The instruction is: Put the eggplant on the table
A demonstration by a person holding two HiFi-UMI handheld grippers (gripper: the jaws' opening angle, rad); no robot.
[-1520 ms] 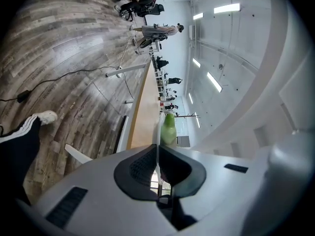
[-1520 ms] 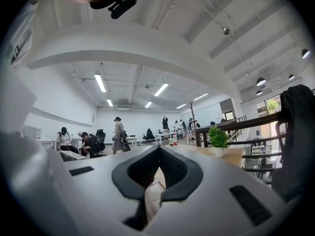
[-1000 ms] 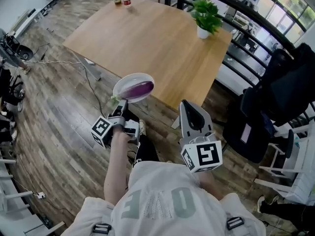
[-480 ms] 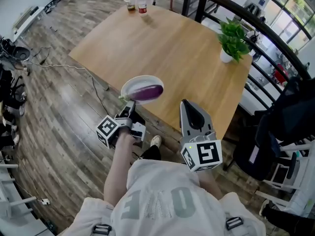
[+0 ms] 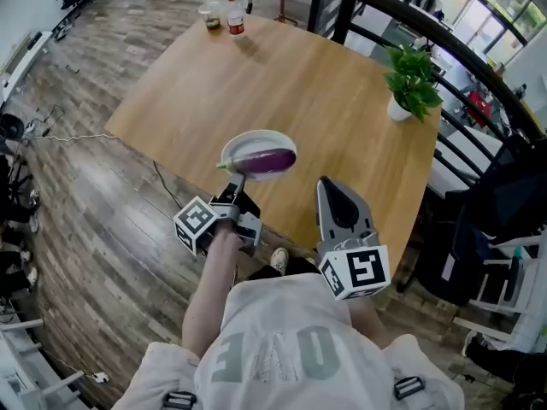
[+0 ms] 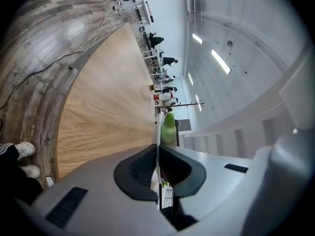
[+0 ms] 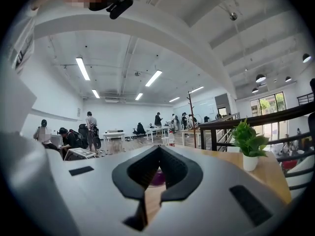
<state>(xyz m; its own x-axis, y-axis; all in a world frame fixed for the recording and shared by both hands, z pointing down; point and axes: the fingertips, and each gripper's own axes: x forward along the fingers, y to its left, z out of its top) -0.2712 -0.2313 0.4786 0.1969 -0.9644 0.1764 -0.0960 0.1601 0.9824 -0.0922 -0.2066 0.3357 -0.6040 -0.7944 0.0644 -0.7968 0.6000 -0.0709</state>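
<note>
Left gripper (image 5: 237,186) clamped tight on the near rim of a white plate (image 5: 249,137); from its own camera, the same gripper (image 6: 158,150) closed down to a sliver, with the plate's thin edge pinched between the pads. Lying across that plate, lengthwise from left to right: the purple eggplant (image 5: 267,159), visible in the left gripper view only as a green tip (image 6: 168,129) just past the jaws. Plate and eggplant held over the near edge of the wooden table (image 5: 299,75), roughly midway along it; impossible to tell whether the plate's underside touches the wood. Right gripper (image 5: 332,190) just beside on the right, also at the near edge, pointing level toward the far side, jaws brought together at the tips and gripping nothing; only a patch of the eggplant's purple (image 7: 157,177) showing through the hollow behind them. At the table's far right corner, a potted plant (image 5: 412,82) in a white pot. At the far left corner, a bottle (image 5: 232,15) and a cup (image 5: 210,15) side by side, well apart from the plate.
</note>
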